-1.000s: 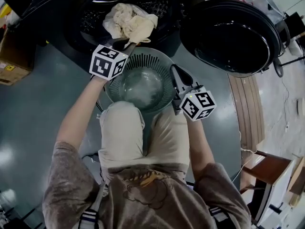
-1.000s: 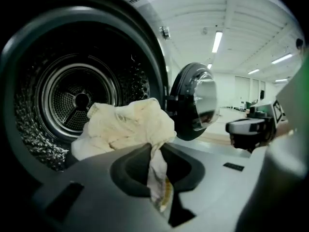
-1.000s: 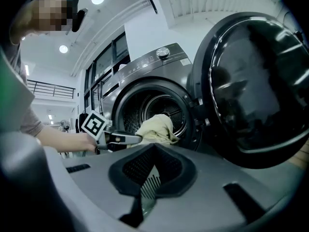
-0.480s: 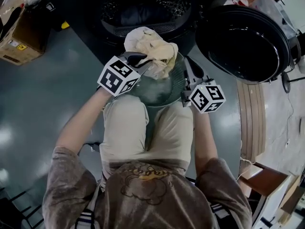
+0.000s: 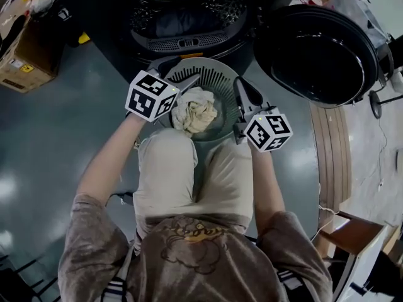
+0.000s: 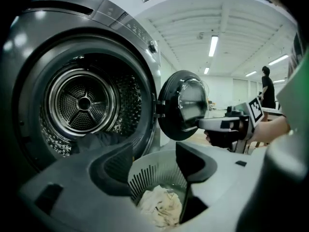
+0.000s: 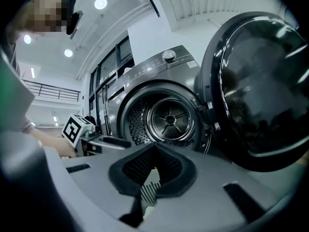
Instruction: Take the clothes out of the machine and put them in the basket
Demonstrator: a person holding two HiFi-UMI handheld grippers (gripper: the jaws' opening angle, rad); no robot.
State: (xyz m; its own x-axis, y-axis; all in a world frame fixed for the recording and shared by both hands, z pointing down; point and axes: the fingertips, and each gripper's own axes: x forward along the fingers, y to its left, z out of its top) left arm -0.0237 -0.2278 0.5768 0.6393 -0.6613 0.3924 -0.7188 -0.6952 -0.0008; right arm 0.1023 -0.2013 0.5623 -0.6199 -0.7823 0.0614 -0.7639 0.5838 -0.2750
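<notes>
With the crumpled cream cloth [image 5: 195,111] lying in the pale green slotted plastic basket [image 5: 217,68], the left gripper [image 5: 179,73] is opening its fingers empty above it while the right gripper [image 5: 241,92] is resting with fingers closed on nothing (a low pull-back now risks hooking the cloth back out).

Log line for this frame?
left gripper: opening, empty | right gripper: shut on basket rim | cream cloth: in basket | dark garment: in drum

the mouth of the machine [image 5: 182,17] stands open just past the basket [image 5: 217,80], with a straight way in. the swung-out door [image 5: 318,52] crowds the right side; a cardboard box [image 5: 22,61] sits well off left.
</notes>
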